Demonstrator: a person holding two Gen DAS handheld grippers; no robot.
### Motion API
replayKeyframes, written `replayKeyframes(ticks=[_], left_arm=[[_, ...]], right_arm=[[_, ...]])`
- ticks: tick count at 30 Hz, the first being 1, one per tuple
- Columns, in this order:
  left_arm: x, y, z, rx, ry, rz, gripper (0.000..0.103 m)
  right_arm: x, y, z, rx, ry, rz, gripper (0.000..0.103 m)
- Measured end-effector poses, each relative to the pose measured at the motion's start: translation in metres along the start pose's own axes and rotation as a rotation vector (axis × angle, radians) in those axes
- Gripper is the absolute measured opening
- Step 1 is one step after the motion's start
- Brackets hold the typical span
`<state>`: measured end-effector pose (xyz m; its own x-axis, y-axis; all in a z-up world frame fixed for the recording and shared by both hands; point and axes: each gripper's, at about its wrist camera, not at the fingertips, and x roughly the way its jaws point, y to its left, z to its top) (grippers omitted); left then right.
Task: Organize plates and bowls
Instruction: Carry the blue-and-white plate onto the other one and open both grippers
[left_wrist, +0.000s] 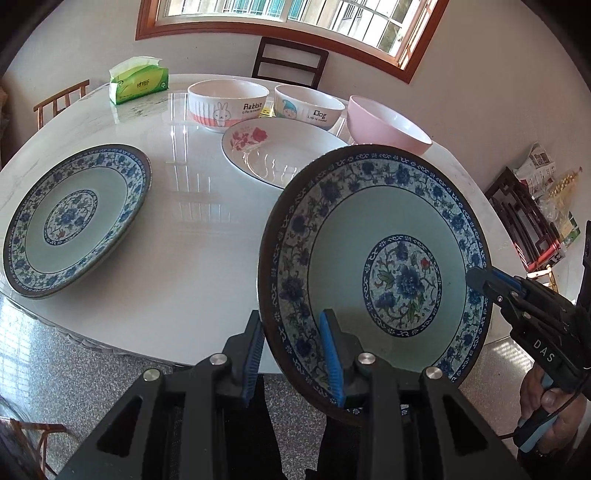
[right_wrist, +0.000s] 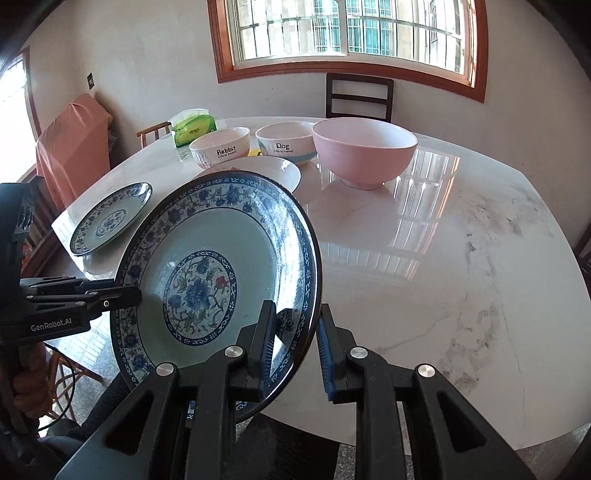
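Observation:
A blue-patterned plate (left_wrist: 369, 221) (right_wrist: 207, 236) hangs tilted above the near edge of the table, held from both sides. My left gripper (left_wrist: 295, 354) (right_wrist: 133, 295) is shut on its left rim. Across from it, my right gripper (right_wrist: 295, 350) (left_wrist: 476, 278) is shut on the right rim. A matching blue plate (left_wrist: 74, 218) (right_wrist: 110, 218) lies flat at the table's left. Behind are a white plate with red flowers (left_wrist: 280, 155) (right_wrist: 266, 168), a Rabbit bowl (left_wrist: 227, 105) (right_wrist: 221, 147), a Dog bowl (left_wrist: 310, 107) (right_wrist: 284, 142) and a pink bowl (left_wrist: 388, 125) (right_wrist: 364, 155).
The white marble table (left_wrist: 184, 240) (right_wrist: 424, 277) carries a green tissue pack (left_wrist: 138, 79) (right_wrist: 194, 127) at the far left. A dark chair (left_wrist: 290, 61) (right_wrist: 360, 96) stands behind it under the window. A person's hand (left_wrist: 546, 406) grips the right tool's handle.

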<state>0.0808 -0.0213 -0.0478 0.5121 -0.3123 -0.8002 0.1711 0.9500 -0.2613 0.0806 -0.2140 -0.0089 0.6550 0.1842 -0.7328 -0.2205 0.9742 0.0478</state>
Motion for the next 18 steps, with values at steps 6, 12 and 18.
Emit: replayKeyframes(ticks=[6,12,18], left_arm=[[-0.016,0.025,0.003,-0.046,-0.029,0.015,0.031],[-0.036,0.051,0.001,-0.095,-0.063,0.041,0.031],[-0.056,0.083,0.004,-0.148,-0.098,0.082,0.031]], right_arm=[[0.004,0.026,0.015,-0.058,-0.007,0.012,0.020],[0.008,0.056,0.030,-0.119,-0.017,0.031,0.020],[0.019,0.088,0.050,-0.181,-0.023,0.067,0.020]])
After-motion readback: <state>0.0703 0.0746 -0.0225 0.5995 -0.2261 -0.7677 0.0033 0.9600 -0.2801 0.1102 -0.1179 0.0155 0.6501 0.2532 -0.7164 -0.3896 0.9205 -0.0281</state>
